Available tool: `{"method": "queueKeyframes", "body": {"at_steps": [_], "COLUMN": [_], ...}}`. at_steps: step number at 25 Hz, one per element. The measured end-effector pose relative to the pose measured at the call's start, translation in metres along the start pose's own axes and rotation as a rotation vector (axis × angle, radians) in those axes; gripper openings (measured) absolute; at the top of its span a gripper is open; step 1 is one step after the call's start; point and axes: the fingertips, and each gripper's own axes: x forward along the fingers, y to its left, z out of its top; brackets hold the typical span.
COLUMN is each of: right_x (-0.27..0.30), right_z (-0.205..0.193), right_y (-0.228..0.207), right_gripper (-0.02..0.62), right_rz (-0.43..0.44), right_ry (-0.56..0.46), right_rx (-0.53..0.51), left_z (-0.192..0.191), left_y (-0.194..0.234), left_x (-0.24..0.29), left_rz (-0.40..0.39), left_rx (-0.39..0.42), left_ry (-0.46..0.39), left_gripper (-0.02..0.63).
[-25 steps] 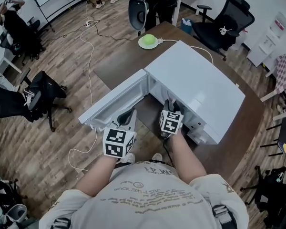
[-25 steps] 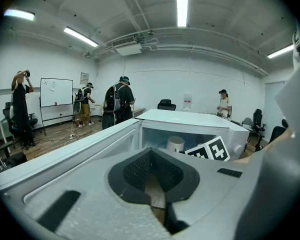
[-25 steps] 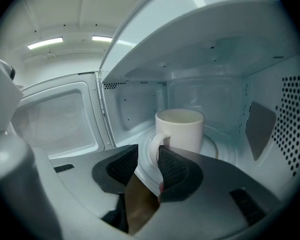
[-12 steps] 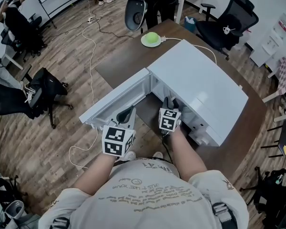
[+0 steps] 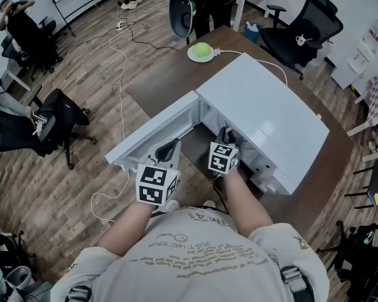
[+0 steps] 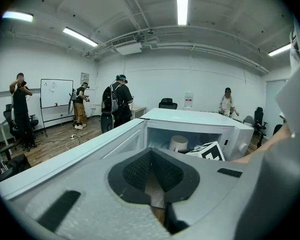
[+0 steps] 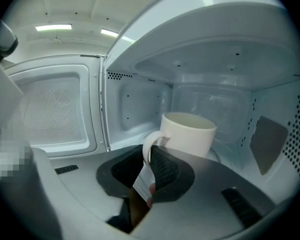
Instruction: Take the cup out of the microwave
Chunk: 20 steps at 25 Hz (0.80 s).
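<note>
The jaws of your right gripper have just been closing onto the handle of the white cup, which stands inside the open microwave, a hold for drawing it out, while your left gripper waits empty, jaws apart.

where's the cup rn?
The cup sits inside the microwave, centre of the right gripper view; the right hand-held gripper has just been closing its jaws on the handle.

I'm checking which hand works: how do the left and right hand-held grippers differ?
The right hand-held gripper reaches inside the microwave; the left hand-held gripper hangs outside, at its open door. The right's jaws have just been closing onto the handle of the cup; the left's stand apart, empty. Both carry a marker cube.
</note>
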Motion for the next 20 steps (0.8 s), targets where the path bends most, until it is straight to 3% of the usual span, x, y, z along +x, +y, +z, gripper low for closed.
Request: {"method": "queueKeyframes", "body": {"at_steps": [20], "right_x": [-0.038], "right_z": [0.003], "right_y": [0.019], "right_gripper": [0.040], "right_rz": [-0.012], "right_ry": [-0.046], "right_rx": [-0.111], "left_z": [0.001], "left_y": [-0.004], "left_x": [-0.009], "left_rz": [-0.058], "left_rx": [0.001], "left_ry": [-0.030], "left_gripper": [0.014]}}
